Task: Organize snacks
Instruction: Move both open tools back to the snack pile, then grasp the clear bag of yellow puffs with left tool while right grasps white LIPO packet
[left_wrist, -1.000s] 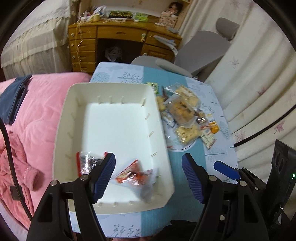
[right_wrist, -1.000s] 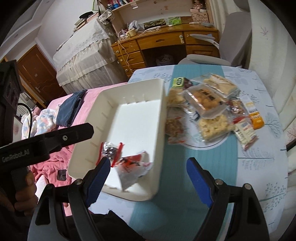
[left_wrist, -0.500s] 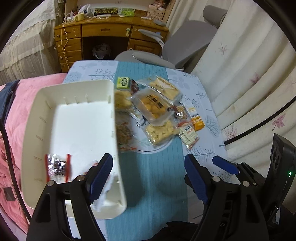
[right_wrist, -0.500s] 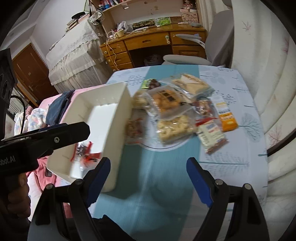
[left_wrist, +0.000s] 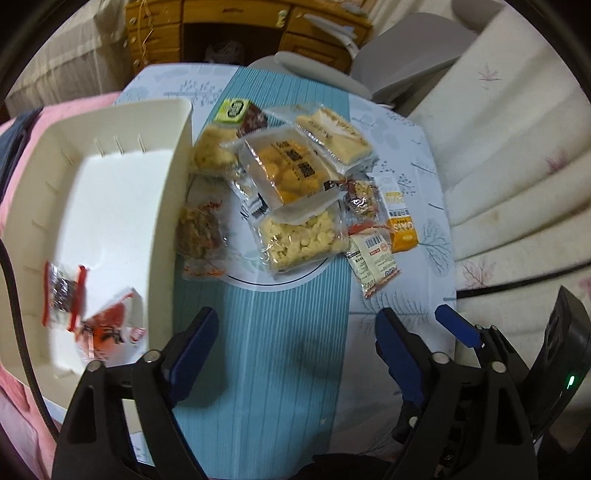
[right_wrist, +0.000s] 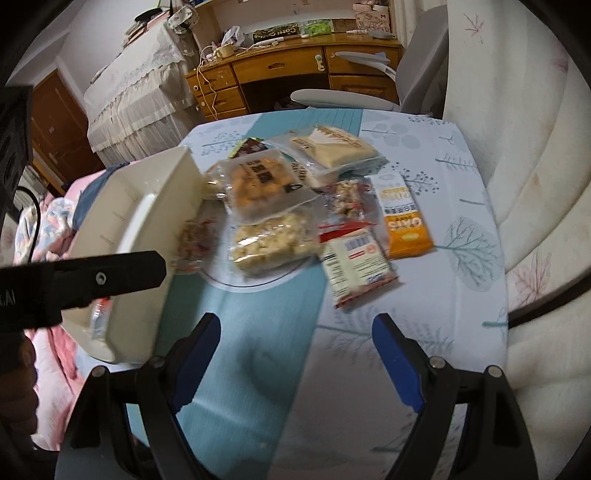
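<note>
The left gripper (left_wrist: 295, 336) hangs over the blue tablecloth (left_wrist: 280, 332) with its jaws opening and nothing between them, and the right gripper (right_wrist: 295, 339) stands wide and empty too. From the left wrist view, the pile of snacks (left_wrist: 291, 192) lies at twelve o'clock beyond the fingers (mostly clear packets on a plate (left_wrist: 258, 277)). The white bin (left_wrist: 110, 184) sits at ten o'clock, just beside the pile, holding two red-edged packets (left_wrist: 88, 314) near its closer end.
</note>
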